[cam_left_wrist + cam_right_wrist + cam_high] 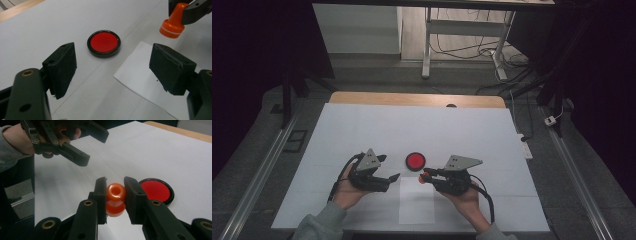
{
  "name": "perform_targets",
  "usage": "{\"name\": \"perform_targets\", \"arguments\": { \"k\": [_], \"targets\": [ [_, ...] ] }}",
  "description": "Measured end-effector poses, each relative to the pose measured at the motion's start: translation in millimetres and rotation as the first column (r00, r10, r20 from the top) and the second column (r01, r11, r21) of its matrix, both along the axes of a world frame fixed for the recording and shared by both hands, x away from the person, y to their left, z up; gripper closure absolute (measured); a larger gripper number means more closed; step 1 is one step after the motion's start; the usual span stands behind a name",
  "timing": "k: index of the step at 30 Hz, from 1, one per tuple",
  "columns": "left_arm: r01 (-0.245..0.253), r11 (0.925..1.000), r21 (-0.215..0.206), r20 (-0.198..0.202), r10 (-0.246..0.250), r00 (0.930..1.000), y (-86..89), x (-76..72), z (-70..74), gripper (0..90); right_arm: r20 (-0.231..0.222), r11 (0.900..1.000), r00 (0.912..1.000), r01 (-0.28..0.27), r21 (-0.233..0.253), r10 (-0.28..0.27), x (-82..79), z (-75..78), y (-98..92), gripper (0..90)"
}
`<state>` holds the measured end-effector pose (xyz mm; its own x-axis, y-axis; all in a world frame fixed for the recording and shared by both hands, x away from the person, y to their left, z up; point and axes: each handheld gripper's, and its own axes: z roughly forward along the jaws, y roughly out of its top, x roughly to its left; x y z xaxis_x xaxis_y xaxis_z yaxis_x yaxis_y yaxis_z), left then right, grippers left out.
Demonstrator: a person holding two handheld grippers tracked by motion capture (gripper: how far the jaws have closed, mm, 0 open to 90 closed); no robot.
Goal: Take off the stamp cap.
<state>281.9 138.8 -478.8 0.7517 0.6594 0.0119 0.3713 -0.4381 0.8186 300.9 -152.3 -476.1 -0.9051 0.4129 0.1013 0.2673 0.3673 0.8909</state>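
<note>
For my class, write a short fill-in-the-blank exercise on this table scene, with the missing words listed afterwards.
1. The right tool is shut on an orange ____.
2. The left tool has its jaws ____.
3. The round pad with the black rim is ____ inside.
4. The stamp is held ____ the white paper, not touching it.

Missing words: stamp; open; red; above

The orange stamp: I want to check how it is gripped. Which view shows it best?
The right gripper view: the orange stamp sits close up, clamped between the right gripper and its two jaws. The left gripper view shows it farther off at the top right corner, held above the table. The high view gives a tiny orange spot.
</note>
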Motion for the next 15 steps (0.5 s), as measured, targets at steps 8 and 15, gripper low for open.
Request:
{"name": "perform_targets", "arguments": {
  "k": [8, 15],
  "targets": [
    [0.013, 0.9999, 0.008, -0.004, -0.013, 0.9999, -3.3, 2.1, -3.8, 22.1, 0.001, 1.000, 1.0000, 0.003, -0.004, -0.003, 0.3, -0.3, 0.2, 71.8],
    [0.047, 0.9988, 0.017, -0.006, -0.047, 0.9989, -11.4, 3.6, -6.5, 22.2, 0.001, 1.000, 1.0000, 0.000, -0.006, 0.000, -0.4, -1.3, 2.0, 71.9]
  ]
}}
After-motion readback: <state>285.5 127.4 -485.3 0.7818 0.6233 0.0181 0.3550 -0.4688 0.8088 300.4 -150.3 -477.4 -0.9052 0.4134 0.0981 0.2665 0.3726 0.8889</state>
